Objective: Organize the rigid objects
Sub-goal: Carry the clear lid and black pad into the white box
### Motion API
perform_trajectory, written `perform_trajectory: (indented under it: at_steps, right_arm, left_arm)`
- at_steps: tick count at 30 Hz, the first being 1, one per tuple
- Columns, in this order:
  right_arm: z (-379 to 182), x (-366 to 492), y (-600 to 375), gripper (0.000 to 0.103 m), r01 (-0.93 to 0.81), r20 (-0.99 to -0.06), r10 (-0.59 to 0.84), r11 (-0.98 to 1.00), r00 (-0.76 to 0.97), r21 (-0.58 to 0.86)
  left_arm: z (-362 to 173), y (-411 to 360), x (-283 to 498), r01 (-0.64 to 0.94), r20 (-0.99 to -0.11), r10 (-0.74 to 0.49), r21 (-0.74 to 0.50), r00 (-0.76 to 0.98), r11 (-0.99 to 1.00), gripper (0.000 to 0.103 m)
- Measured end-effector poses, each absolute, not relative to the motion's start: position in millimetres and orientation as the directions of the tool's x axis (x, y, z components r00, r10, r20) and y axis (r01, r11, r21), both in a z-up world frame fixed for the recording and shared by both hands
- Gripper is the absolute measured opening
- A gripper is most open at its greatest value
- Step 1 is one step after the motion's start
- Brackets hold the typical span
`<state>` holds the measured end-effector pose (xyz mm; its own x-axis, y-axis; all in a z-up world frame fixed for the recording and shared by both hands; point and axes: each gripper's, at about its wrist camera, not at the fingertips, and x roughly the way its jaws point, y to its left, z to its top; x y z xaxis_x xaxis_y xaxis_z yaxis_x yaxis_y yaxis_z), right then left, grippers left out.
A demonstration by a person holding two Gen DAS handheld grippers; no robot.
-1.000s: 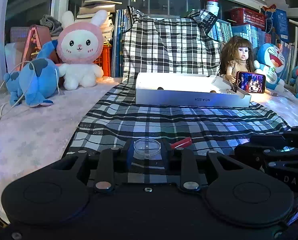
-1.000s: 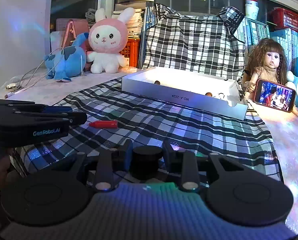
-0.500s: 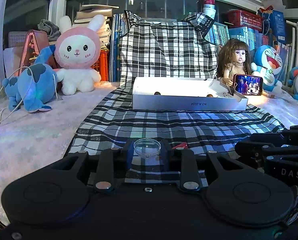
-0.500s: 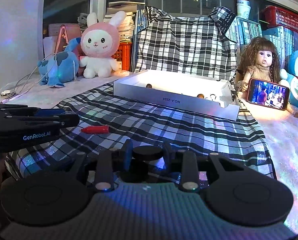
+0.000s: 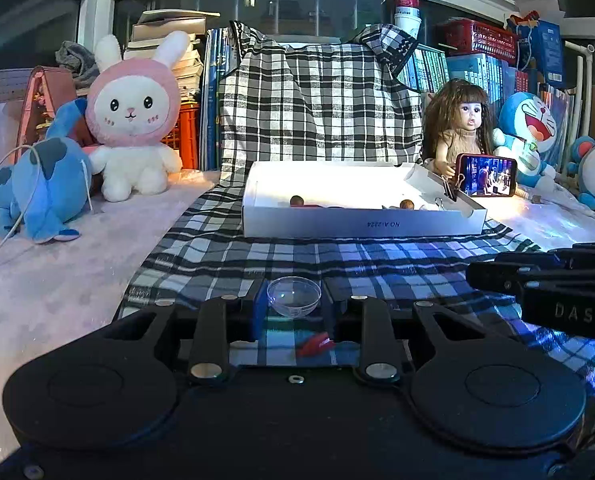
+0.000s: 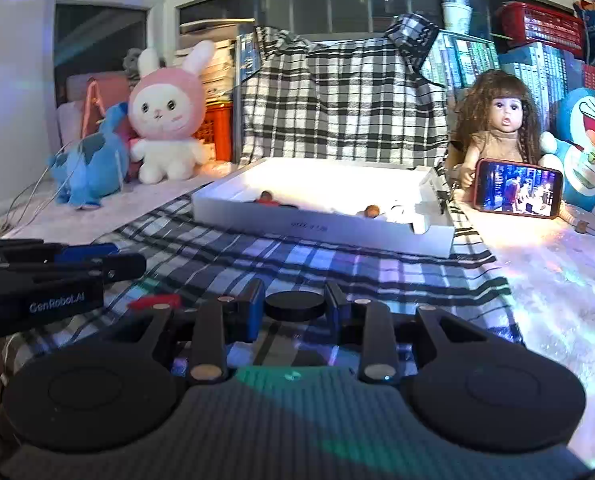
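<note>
The left tongs (image 5: 293, 308) grasp a small clear plastic dome-shaped cup (image 5: 293, 297) between their pads, held above a black-and-white checked cloth (image 5: 337, 256) spread on the desk. The right tongs (image 6: 294, 307) grasp a flat black round lid (image 6: 294, 306). A small red pointed object (image 5: 315, 344) lies on the cloth below the left tongs. Beyond stands a shallow white cardboard box (image 5: 361, 222) holding small brown items.

Clear glossy plastic dome (image 5: 293, 297), matt blk cap (image 6: 295, 306)
</note>
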<state>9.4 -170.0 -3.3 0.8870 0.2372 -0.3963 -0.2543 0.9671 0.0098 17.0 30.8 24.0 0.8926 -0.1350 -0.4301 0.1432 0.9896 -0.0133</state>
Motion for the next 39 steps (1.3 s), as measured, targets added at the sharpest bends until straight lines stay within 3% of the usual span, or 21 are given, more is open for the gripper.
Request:
perform_trajectory:
  at_steps: [28,39]
  right_arm:
    - [39.4,133.0,-213.9,0.037,-0.15,-0.443,0.211,0.974,0.871,0.17]
    - [39.1,219.0,-229.0,0.037,-0.066,-0.523,0.202,0.961,0.828,0.267]
  left_arm:
    - [67.9,26.3,146.3,0.196,-0.448,-0.245,-0.154,0.86,0.969,0.027]
    - [61.7,12.5,243.4,0.185,-0.525,-0.259,-0.19,0.811,0.964,0.027]
